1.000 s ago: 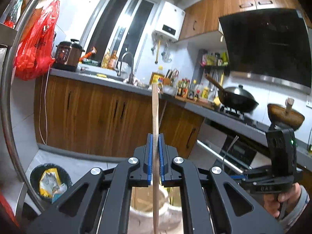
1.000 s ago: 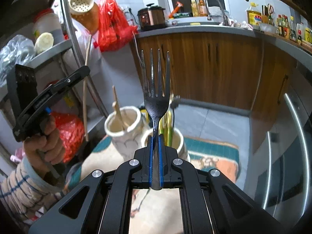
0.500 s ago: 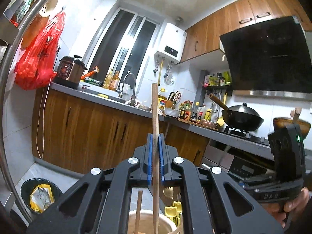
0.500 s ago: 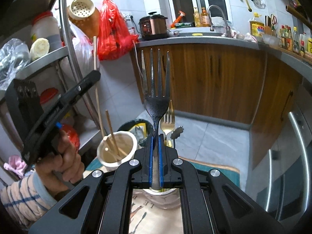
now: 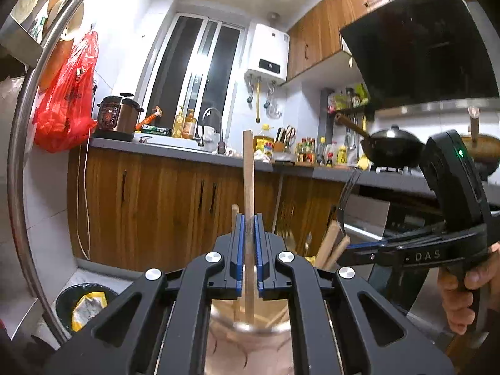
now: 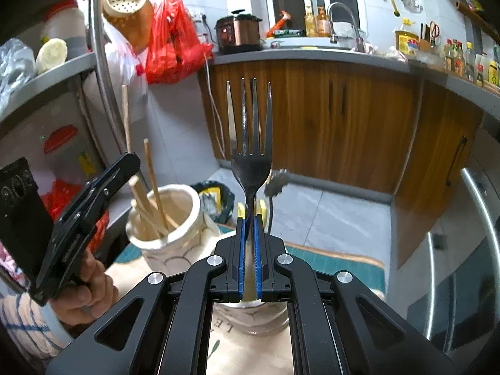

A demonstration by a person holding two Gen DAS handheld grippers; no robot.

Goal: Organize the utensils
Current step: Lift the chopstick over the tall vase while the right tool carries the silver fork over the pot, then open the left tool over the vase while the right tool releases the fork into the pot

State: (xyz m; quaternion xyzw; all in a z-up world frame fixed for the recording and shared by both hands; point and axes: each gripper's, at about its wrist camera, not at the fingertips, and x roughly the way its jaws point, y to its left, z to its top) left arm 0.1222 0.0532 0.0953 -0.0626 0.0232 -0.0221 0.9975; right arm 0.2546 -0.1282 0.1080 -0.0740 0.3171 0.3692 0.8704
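Observation:
My left gripper (image 5: pixel 249 222) is shut on a wooden chopstick (image 5: pixel 248 175), held upright with its lower end inside a cream ceramic holder (image 5: pixel 247 328) that has other chopsticks in it. From the right wrist view this holder (image 6: pixel 175 228) stands at the left, with the left gripper (image 6: pixel 125 162) above it. My right gripper (image 6: pixel 249 222) is shut on a dark metal fork (image 6: pixel 249 143), tines up, its handle over a second cream holder (image 6: pixel 250 315) directly below. The fork (image 5: pixel 350 187) also shows at the right of the left wrist view.
A metal rack pole (image 6: pixel 100 62) and shelves stand at the left. A black bin (image 5: pixel 81 306) sits on the floor. Wooden cabinets (image 6: pixel 328 118) under a grey counter run behind. A patterned cloth (image 6: pixel 328 259) lies under the holders.
Both grippers have come down: the chopstick's lower end has gone into the left holder and the fork's handle has dropped close over the second holder.

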